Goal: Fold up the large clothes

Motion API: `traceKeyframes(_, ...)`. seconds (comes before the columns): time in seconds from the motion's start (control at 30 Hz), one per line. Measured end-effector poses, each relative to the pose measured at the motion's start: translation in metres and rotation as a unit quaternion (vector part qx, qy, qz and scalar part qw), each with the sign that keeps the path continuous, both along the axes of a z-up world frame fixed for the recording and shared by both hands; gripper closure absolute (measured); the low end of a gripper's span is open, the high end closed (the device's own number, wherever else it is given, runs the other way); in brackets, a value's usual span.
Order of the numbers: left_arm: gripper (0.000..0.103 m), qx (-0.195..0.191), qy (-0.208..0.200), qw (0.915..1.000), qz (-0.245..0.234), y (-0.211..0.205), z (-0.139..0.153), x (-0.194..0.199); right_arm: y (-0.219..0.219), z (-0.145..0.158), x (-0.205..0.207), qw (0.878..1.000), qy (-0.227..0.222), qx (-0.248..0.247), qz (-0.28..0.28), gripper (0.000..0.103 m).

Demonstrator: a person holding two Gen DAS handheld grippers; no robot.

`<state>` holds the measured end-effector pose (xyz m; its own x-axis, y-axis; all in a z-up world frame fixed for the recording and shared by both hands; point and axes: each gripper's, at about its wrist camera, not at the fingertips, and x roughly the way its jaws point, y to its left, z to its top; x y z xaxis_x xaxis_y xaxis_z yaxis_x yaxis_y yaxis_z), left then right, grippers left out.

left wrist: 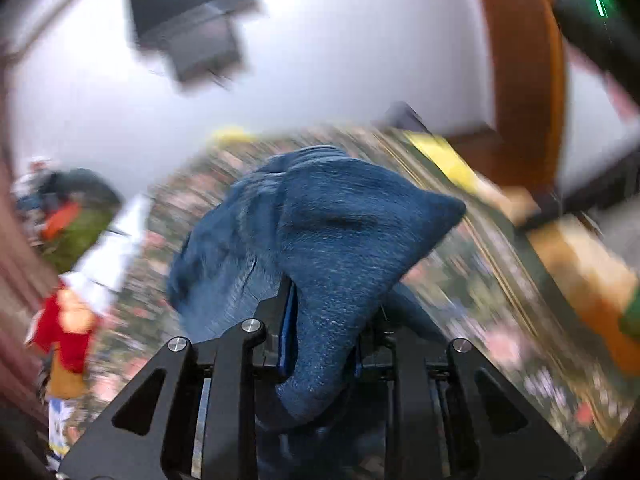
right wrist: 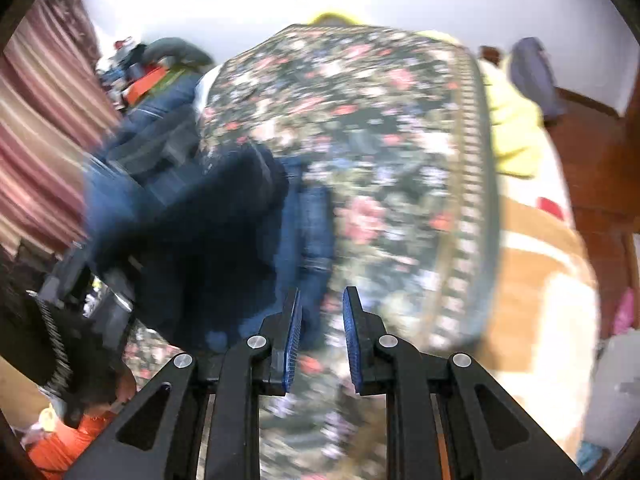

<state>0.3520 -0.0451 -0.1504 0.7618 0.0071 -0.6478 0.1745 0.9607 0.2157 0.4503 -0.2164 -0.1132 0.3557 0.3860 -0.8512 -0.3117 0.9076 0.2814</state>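
Mostly bed in both views: floral cover (right wrist: 360, 128) fills the frame, yellow blanket (right wrist: 516, 128) along its edge at 2 o'clock. Everything is motion-blurred, so take positions loosely.

Jeans (left wrist: 320, 240) in the left wrist view bunch up from centre frame down to 6 o'clock, lifted off the cover. Left gripper (left wrist: 324, 340) is clamped narrow on a denim fold; cloth fills the gap and hides the right pad. In the right view the denim hangs at 9 o'clock, with what's probably the left gripper's body under it.

Right gripper (right wrist: 322, 340) is nearly closed, pads a narrow gap apart, nothing between them, only cover behind.

Risks:
- One-point hold on heavy denim. Fold is thick and rounded, so a fast swing could pull it out of the pads.
- Garment hangs bunched, not spread. Laid down like this, it creases or folds crooked.
- Right jaws too narrow to take a hem. They'd need to widen before reaching, or they'll just shove cloth or snag the cover.
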Motion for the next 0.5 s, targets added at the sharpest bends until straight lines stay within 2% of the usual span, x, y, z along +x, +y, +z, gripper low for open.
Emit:
traceKeyframes(0.03, 0.081, 0.001, 0.037, 0.9992, -0.013, -0.007, -0.018, 0.002, -0.012, 0.003, -0.005, 1.0, -0.001, 0.001, -0.004, 0.087)
traceKeyframes(0.1, 0.079, 0.006, 0.075, 0.997, -0.019, -0.012, -0.042, 0.001, -0.021, 0.002, -0.012, 1.0, 0.003, 0.006, -0.009, 0.087)
traceKeyframes(0.17, 0.077, 0.009, 0.08, 0.9966, -0.02, -0.012, -0.044, -0.003, -0.026, 0.005, -0.02, 1.0, 0.003, 0.005, -0.006, 0.087)
traceKeyframes(0.27, 0.067, -0.039, 0.103, 0.9936, -0.026, 0.001, -0.03, -0.01, -0.013, 0.007, -0.027, 1.0, -0.006, -0.005, 0.01, 0.087)
traceKeyframes(0.37, 0.049, -0.085, 0.116, 0.9889, -0.034, 0.01, -0.014, -0.019, 0.012, 0.01, -0.029, 0.999, -0.022, -0.007, 0.035, 0.087)
traceKeyframes(0.4, 0.04, -0.1, 0.115, 0.9877, -0.032, 0.016, -0.005, -0.025, 0.019, 0.014, -0.03, 0.999, -0.029, -0.004, 0.043, 0.087)
traceKeyframes(0.5, 0.032, -0.117, 0.082, 0.9897, -0.011, 0.039, 0.017, -0.042, 0.046, 0.027, -0.03, 0.996, -0.051, 0.011, 0.068, 0.087)
